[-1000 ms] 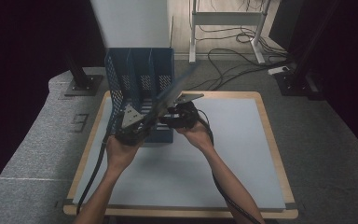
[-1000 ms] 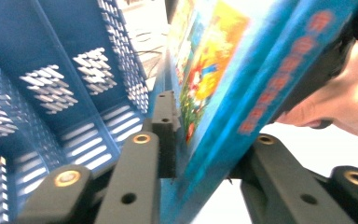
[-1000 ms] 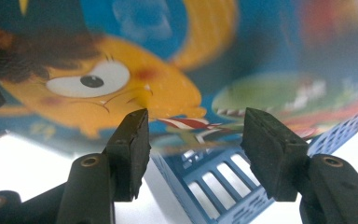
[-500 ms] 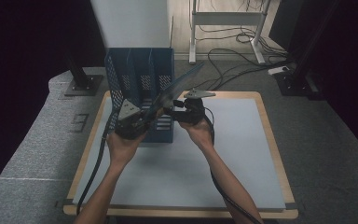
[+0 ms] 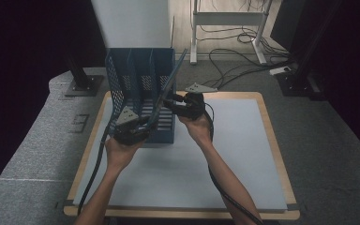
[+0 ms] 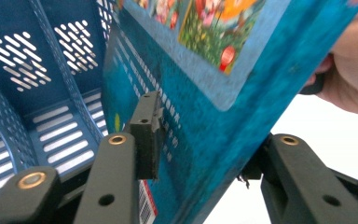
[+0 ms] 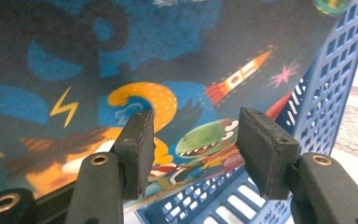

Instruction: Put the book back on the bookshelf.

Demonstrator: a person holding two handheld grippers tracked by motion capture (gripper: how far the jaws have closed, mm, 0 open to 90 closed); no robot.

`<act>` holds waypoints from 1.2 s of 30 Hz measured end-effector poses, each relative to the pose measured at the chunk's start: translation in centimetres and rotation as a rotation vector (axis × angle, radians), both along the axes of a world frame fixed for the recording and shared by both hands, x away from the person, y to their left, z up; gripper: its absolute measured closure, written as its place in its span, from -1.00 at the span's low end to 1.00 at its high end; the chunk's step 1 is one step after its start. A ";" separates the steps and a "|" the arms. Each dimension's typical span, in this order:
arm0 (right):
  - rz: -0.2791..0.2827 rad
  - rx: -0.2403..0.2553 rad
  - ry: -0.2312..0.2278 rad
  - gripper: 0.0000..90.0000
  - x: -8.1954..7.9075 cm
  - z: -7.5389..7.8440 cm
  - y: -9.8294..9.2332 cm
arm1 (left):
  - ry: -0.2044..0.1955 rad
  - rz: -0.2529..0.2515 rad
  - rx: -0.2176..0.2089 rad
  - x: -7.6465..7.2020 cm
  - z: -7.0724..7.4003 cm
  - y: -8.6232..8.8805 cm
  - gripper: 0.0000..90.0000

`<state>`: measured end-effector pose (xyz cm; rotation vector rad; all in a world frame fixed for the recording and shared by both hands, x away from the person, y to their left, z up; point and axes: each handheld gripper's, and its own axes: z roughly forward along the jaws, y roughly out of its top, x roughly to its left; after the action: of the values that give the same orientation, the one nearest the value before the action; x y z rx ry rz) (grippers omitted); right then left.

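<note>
A thin blue picture book point(image 5: 171, 77) stands steeply tilted over the right compartment of a blue perforated file organizer point(image 5: 122, 79). My left gripper point(image 5: 146, 125) is at the book's lower end. In the left gripper view the book point(image 6: 242, 70) runs slantwise between the jaws of that gripper point(image 6: 200, 140), which have just been opening and stand loose around it. My right gripper point(image 5: 168, 101) is at the book's right side, level, tips toward the cover. In the right gripper view its jaws point(image 7: 193, 140) stand open and have just been closing a little, with nothing between the pads and the illustrated cover point(image 7: 121, 70) just beyond.
The organizer sits at the back left of a white board with a wooden rim point(image 5: 272, 140). Grey padding point(image 5: 37, 154) surrounds the table. Desk legs and cables point(image 5: 234, 51) lie on the floor behind. The organizer's other slots point(image 6: 51, 121) hold nothing that I can see.
The book has swung from a low slant to a much steeper one over the organizer. The left hand has moved down and right with its lower end, and its jaws have widened.
</note>
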<state>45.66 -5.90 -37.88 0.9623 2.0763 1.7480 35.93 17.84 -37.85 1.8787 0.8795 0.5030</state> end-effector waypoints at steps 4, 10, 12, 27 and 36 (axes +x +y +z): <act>0.002 0.011 0.011 0.02 0.2 0.3 0.5 | -0.009 -0.019 -0.005 -0.2 -0.6 0.5 0.26; 0.053 0.070 0.045 0.08 0.5 0.1 1.3 | -0.098 0.036 0.087 -0.6 -0.5 0.2 0.48; 0.066 0.072 0.044 0.14 0.4 0.0 1.6 | -0.109 0.065 0.076 -0.5 -0.5 0.2 0.53; 0.067 0.049 0.079 0.13 1.0 -1.9 1.9 | -0.153 0.176 0.061 0.5 -0.2 -0.5 0.85; 0.040 0.023 0.078 0.28 1.9 -1.6 2.5 | -0.119 0.213 -0.032 1.8 -0.6 -0.9 0.82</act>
<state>47.57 -3.36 -39.44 1.0176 2.1424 1.7845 37.69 16.96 -38.47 1.7159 1.0071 0.7193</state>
